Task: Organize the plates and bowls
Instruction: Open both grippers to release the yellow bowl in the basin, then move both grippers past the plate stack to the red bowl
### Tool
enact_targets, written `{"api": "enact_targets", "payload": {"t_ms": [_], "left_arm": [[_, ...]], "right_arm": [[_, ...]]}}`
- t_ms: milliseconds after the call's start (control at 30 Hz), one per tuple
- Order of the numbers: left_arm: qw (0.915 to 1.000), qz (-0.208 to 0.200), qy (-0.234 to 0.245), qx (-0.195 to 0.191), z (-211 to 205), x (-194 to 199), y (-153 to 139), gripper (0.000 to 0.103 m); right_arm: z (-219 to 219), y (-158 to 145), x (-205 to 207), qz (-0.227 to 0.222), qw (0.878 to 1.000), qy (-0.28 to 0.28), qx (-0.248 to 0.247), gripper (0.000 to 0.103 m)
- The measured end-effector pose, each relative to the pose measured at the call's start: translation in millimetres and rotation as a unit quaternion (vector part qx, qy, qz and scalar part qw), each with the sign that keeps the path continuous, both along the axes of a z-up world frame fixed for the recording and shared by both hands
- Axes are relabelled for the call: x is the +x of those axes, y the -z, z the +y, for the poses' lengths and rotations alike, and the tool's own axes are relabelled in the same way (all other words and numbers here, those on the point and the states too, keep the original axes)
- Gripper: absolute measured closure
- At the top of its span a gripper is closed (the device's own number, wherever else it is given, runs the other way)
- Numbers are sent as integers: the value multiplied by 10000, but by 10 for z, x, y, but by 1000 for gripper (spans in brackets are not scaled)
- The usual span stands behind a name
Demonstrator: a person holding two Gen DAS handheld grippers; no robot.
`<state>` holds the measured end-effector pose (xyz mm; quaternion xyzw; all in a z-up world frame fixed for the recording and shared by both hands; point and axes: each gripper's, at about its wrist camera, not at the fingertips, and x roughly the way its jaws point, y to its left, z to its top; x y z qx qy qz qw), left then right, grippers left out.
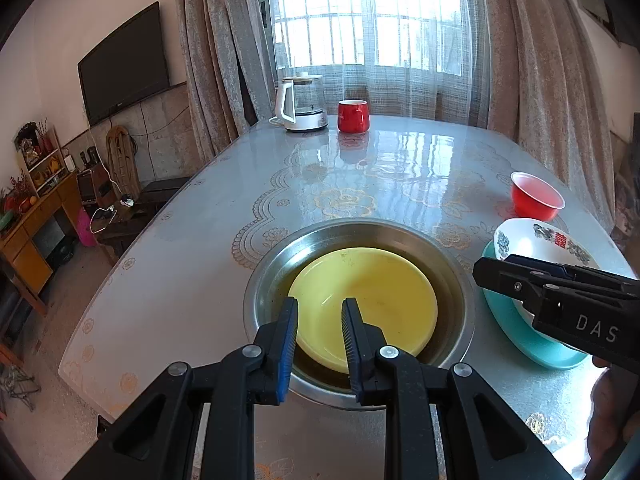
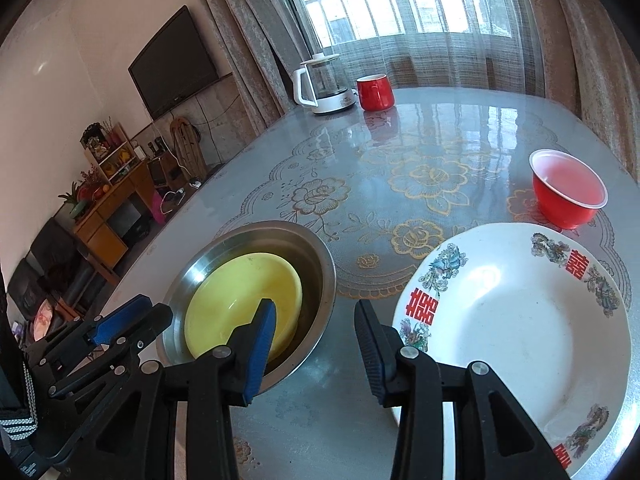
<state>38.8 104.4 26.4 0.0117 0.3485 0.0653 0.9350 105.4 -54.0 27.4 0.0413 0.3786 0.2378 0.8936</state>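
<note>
– While I hold both tools above the counter (image 2: 400,120), I report from the left. The left gripper (image 1: 319,302) hovers over the near edge of the steel basin (image 1: 264,276). Its fingers stand narrowly apart and nothing is between them. The yellow bowl (image 1: 380,288) lies inside the basin, tipped against the far wall.

– Noted. And the right side?

– The right gripper (image 2: 315,304) has its fingers wider apart and also empty; bare counter shows through the gap. The white plate (image 2: 520,320) lies just beside the right-hand finger, resting on the teal plate (image 1: 516,328). The red bowl (image 2: 568,196) stands just behind them, on its own.

– Your judgement of the step?

– I read it as taking up the white plate to stack it. I would bring the near rim squarely between the fingers, one finger over the lip and one under, and close well onto the rim, not on its very edge. The glaze looks slick, so a shallow grip may slip.

– Hazards?

– The teal plate could drag along. I would lift level and slowly, and keep the left tool clear of the basin.
</note>
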Motion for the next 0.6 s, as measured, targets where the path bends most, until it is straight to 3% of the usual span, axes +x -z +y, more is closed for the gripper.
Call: {"api": "enact_targets", "payload": {"t_ms": [600], "left_arm": [[9982, 70, 569, 182, -400, 204, -21, 78]], "right_arm": [[-487, -37, 79, 27, 9982, 592, 113, 62]]}}
